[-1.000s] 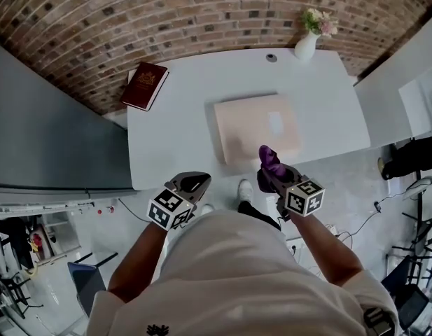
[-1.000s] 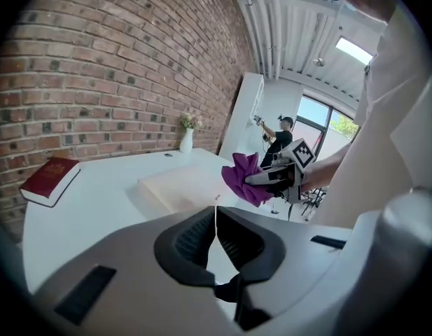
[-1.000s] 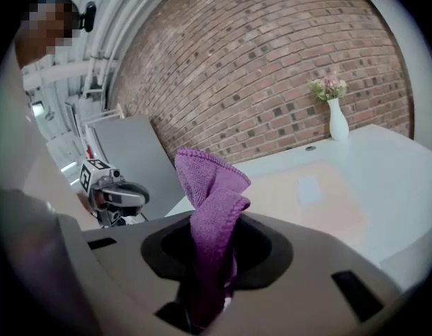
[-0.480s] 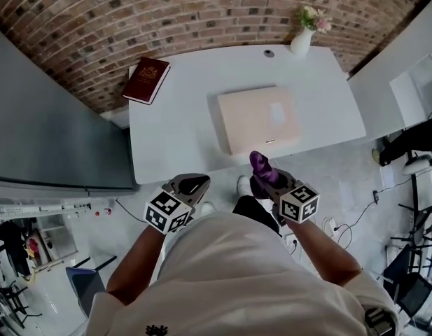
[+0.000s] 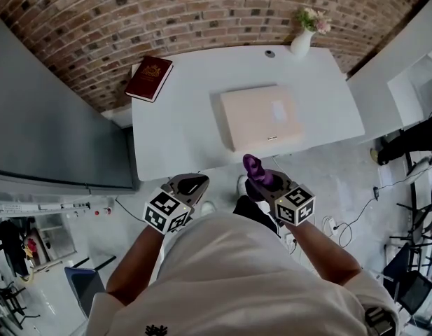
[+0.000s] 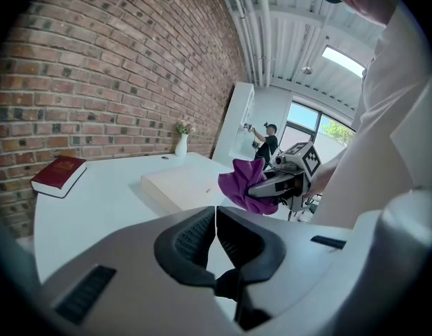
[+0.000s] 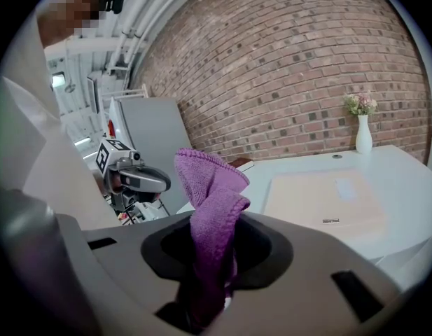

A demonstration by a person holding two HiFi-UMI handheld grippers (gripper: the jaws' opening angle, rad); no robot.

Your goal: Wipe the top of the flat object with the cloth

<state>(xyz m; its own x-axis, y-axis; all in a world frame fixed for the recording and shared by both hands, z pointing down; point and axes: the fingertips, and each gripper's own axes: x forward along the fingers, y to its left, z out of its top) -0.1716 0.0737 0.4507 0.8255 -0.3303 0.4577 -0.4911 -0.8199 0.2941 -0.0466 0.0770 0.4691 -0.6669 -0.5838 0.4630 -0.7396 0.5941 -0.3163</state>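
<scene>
The cloth [image 5: 253,166] is purple and bunched. It stands upright, pinched in the right tongs [image 5: 259,178], off the counter's [image 5: 173,124] near edge and apart from the slab [image 5: 260,116]. The slab is pale beige and rectangular, lying flat near that edge, with what may be a small label.

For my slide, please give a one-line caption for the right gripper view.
Right gripper clamps a purple cloth, facing the beige flat object on the white table.
</scene>
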